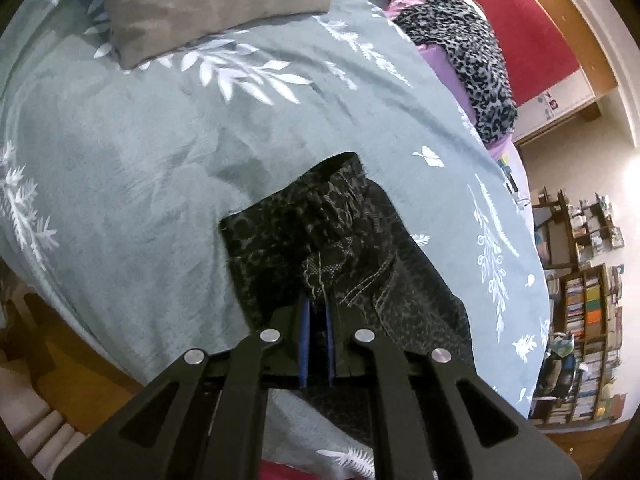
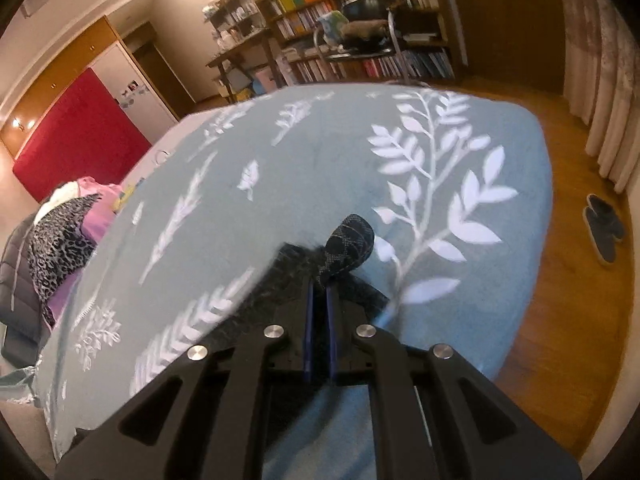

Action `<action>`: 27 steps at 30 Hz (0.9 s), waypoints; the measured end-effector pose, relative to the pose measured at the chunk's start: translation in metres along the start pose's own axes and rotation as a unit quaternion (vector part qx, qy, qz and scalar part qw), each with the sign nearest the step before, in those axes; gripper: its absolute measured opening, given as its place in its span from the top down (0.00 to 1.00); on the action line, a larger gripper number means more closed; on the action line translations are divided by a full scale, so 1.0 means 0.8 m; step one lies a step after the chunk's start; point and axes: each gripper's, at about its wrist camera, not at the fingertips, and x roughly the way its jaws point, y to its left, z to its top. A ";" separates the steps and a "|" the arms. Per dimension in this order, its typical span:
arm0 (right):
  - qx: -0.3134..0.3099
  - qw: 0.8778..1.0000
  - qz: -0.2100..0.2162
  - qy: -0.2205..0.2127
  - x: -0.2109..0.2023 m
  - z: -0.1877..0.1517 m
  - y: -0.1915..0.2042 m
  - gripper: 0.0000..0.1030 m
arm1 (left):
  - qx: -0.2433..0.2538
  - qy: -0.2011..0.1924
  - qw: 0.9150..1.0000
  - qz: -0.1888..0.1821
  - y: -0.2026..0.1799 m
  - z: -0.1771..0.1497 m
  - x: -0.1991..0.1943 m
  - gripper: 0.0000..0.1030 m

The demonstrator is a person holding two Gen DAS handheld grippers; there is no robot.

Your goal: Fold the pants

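Dark leopard-print pants [image 1: 320, 232] lie on the teal bedspread [image 1: 160, 152], waistband end toward the pillow. My left gripper [image 1: 319, 294] is shut on a bunched seam of the pants near the bed's front edge, its blue pads pinching the cloth. In the right wrist view a dark fold of the pants [image 2: 348, 248] sticks up past the fingertips, and my right gripper [image 2: 320, 284] is shut on it above the bedspread [image 2: 280, 184]. The remainder of the pants is hidden under both grippers.
A grey pillow [image 1: 216, 4] lies at the head of the bed. A pile of leopard-print and purple clothes [image 1: 468, 52] sits along the far side. Bookshelves [image 2: 352, 24] and a chair stand beyond the bed. Slippers [image 2: 604, 232] rest on the wooden floor.
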 end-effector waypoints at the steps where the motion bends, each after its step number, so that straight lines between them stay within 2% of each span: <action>1: -0.005 1.000 -0.011 0.014 0.012 -0.009 -0.007 0.95 | -0.002 0.002 1.000 0.008 0.005 -0.002 0.003 0.95; 4: 0.013 0.998 -0.028 0.047 0.037 -0.027 -0.027 0.94 | -0.013 0.025 0.999 0.035 0.026 -0.013 0.024 0.94; 6: 0.020 0.997 -0.031 0.065 0.051 -0.038 -0.038 0.91 | -0.008 0.029 0.998 0.046 0.032 -0.020 0.036 0.94; 8: 0.031 0.997 -0.027 0.065 0.052 -0.039 -0.047 0.77 | 0.008 0.026 0.998 0.058 0.029 -0.022 0.042 0.91; 9: 0.037 0.997 -0.027 0.063 0.050 -0.037 -0.049 0.75 | 0.024 0.021 0.997 0.069 0.023 -0.022 0.042 0.88; 11: 0.046 0.997 -0.033 0.045 0.036 -0.027 -0.052 0.68 | 0.048 0.008 0.995 0.092 0.012 -0.022 0.037 0.76; 13: 0.031 0.998 -0.052 0.008 0.016 -0.018 -0.045 0.61 | 0.077 -0.026 0.988 0.131 0.003 -0.021 0.026 0.44; 14: 0.023 0.998 -0.060 -0.007 0.008 -0.014 -0.041 0.57 | 0.088 -0.045 0.984 0.150 -0.001 -0.021 0.019 0.40; 16: 0.008 0.998 -0.054 -0.018 0.001 -0.010 -0.031 0.55 | 0.103 -0.081 0.975 0.178 -0.003 -0.020 0.005 0.39; 18: -0.012 0.999 -0.042 -0.017 0.002 -0.008 -0.018 0.55 | 0.110 -0.107 0.970 0.191 -0.005 -0.018 -0.005 0.39; 21: -0.034 0.999 -0.021 -0.010 0.016 -0.002 0.008 0.55 | 0.135 -0.136 0.964 0.183 -0.026 -0.021 -0.016 0.39; 23: -0.046 0.999 -0.001 0.013 0.036 0.000 0.026 0.55 | 0.164 -0.143 0.962 0.164 -0.046 -0.032 -0.017 0.39; 25: -0.060 0.997 0.012 0.043 0.065 -0.004 0.043 0.55 | 0.186 -0.133 0.964 0.136 -0.070 -0.036 -0.005 0.39; 27: -0.070 0.995 0.014 0.068 0.090 -0.008 0.052 0.55 | 0.202 -0.107 0.968 0.100 -0.088 -0.045 0.014 0.39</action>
